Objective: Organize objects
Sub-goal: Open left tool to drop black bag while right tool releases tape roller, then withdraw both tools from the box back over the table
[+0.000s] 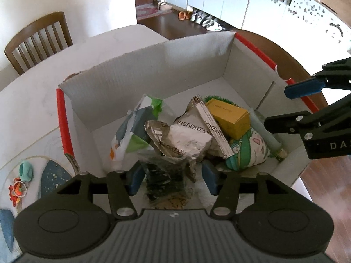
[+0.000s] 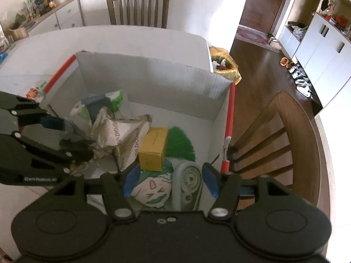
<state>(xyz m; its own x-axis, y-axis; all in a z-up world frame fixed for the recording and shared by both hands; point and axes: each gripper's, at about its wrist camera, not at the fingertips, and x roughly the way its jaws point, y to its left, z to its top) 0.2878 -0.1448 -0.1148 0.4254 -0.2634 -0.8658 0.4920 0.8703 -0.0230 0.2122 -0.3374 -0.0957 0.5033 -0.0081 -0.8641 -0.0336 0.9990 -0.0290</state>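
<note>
A white cardboard box [image 1: 153,65] with red-taped edges stands on the table and holds several items: silver foil packets [image 1: 186,140], a yellow carton [image 1: 230,118], a green-and-white bag [image 1: 136,127], a green-haired doll head [image 1: 248,151] and a grey-green toy [image 2: 189,182]. My left gripper [image 1: 173,177] is open over the box's near end, with a clear bag of dark contents [image 1: 164,175] lying between its blue pads. My right gripper [image 2: 171,179] is open above the doll head [image 2: 153,188] and the toy, holding nothing.
Small toys [image 1: 22,179] lie on a patterned mat left of the box. Wooden chairs [image 1: 37,41] stand at the far side and at the right [image 2: 285,144]. A yellow bag [image 2: 223,63] sits on the floor beyond the table corner.
</note>
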